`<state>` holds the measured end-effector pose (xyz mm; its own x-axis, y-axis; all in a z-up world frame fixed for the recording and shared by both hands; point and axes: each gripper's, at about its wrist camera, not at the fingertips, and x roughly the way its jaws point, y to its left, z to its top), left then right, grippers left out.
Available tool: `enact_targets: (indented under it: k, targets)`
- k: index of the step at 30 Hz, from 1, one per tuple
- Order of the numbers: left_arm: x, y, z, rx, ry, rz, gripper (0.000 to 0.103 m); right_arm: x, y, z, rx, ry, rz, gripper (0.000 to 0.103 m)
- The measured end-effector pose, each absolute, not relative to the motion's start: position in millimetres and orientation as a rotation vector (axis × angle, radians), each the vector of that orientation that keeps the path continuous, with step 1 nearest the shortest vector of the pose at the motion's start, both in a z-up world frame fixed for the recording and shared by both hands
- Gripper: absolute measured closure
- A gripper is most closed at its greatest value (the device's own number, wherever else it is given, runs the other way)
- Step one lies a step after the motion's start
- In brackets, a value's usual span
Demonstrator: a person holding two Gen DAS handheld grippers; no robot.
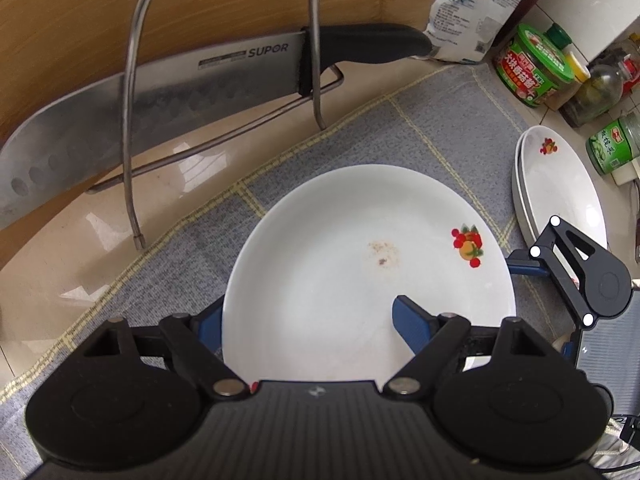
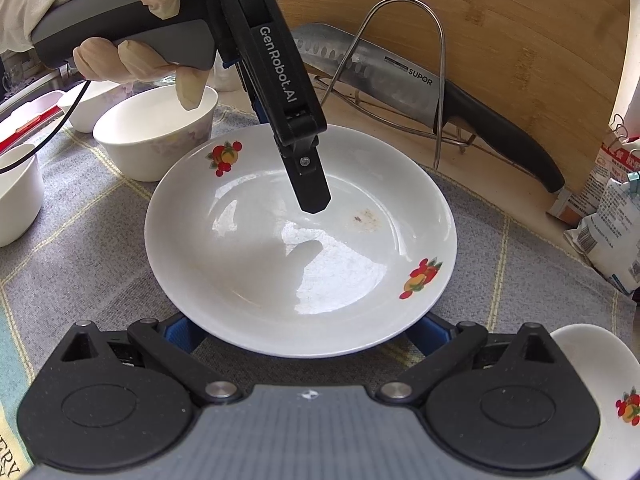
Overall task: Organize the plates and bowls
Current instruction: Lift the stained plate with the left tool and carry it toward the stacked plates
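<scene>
Left gripper (image 1: 308, 320): jaws apart, straddling the near rim of the white plate (image 1: 360, 264), one pad over the plate's inside, the other outside at 9 o'clock; whether the pads press cannot be told. Right gripper (image 2: 304, 332): jaws apart, tips hidden under the plate's edge. Plate lies on the grey cloth (image 1: 360, 132) holding only a brownish stain; stacked plates (image 1: 560, 184) at 3 o'clock, bowl (image 2: 156, 132) cut off behind a gloved hand (image 2: 132, 20).

Grey checked cloth (image 1: 400, 128) on glossy beige counter (image 1: 60, 264), bamboo board (image 1: 80, 12) behind.
</scene>
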<state>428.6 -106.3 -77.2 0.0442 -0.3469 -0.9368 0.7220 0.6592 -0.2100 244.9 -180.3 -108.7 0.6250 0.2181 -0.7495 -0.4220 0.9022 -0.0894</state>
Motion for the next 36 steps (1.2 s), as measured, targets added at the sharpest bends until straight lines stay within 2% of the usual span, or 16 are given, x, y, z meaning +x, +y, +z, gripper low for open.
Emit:
enact_targets:
  k: [36]
  targets:
    - [375.3, -119.4, -35.2, 0.403, 1.198, -0.852, 0.020, 202.6, -185.4, -75.3, -0.260, 0.781, 0.344, 0.000]
